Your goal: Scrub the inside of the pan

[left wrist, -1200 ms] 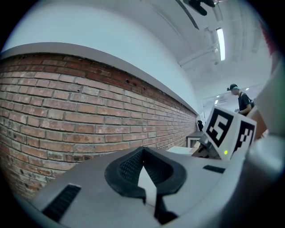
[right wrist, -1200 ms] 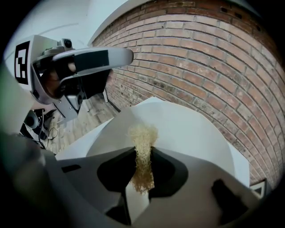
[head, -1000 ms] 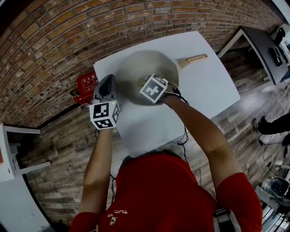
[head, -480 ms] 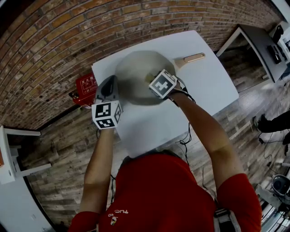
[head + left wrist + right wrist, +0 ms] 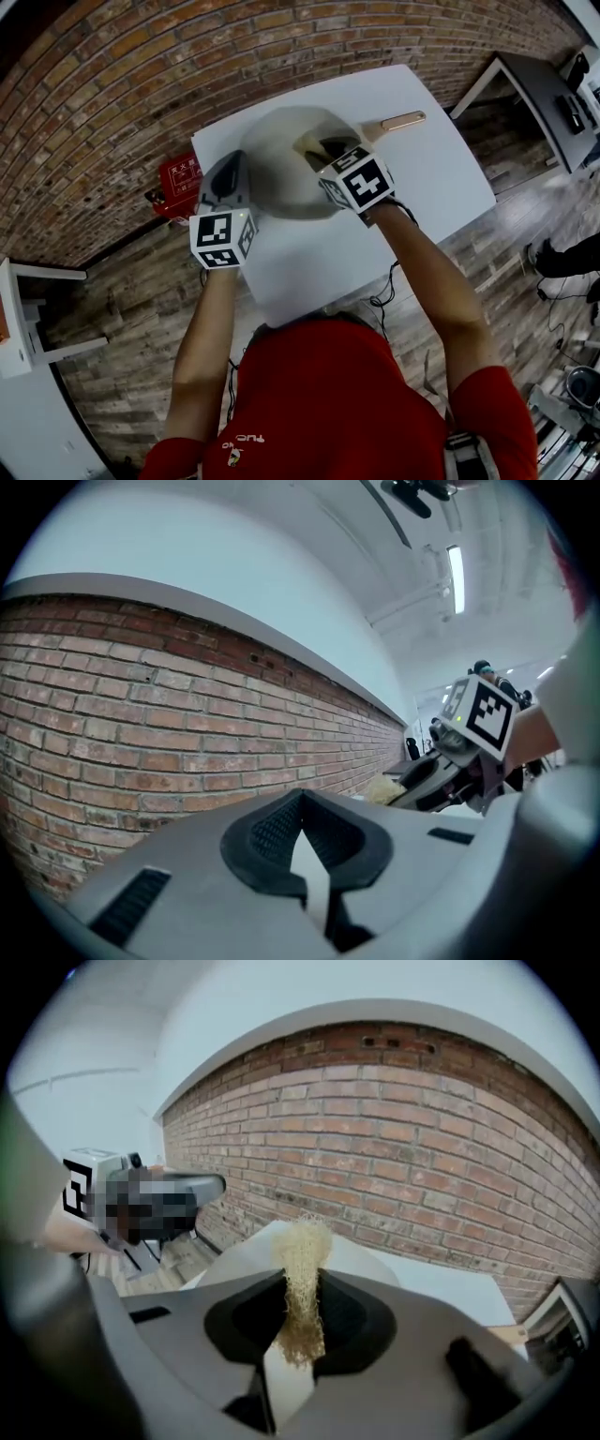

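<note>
1. Head view — pan [image 5: 281, 173] on the white table [image 5: 431, 187], close to the far-left corner, handle [image 5: 398, 121] aimed along the far edge toward the far-right corner. Right gripper [image 5: 323, 150] over the bowl with a scrubber [image 5: 311, 144]; left gripper [image 5: 230, 173] at the pan's left rim, contact impossible to tell. Probably a rigid, fairly heavy pan with a slick inner face, liable to skate on the smooth tabletop under sideways strokes. Best held by the handle or braced at the rim. Plenty of bare table toward the near and right edges, little margin between pan and left edge.
2. Left gripper view: pads closed tip to tip, nothing seen between them. Brick wall [image 5: 141, 714] ahead; right gripper and scrubber off to the right.
3. Right gripper view — jaws clamped on the scrubber, a light, soft, fibrous tuft, likely to flatten under pressure. Pan just beyond the tips. Left gripper at the pan's left side, so keep strokes short of it.
</note>
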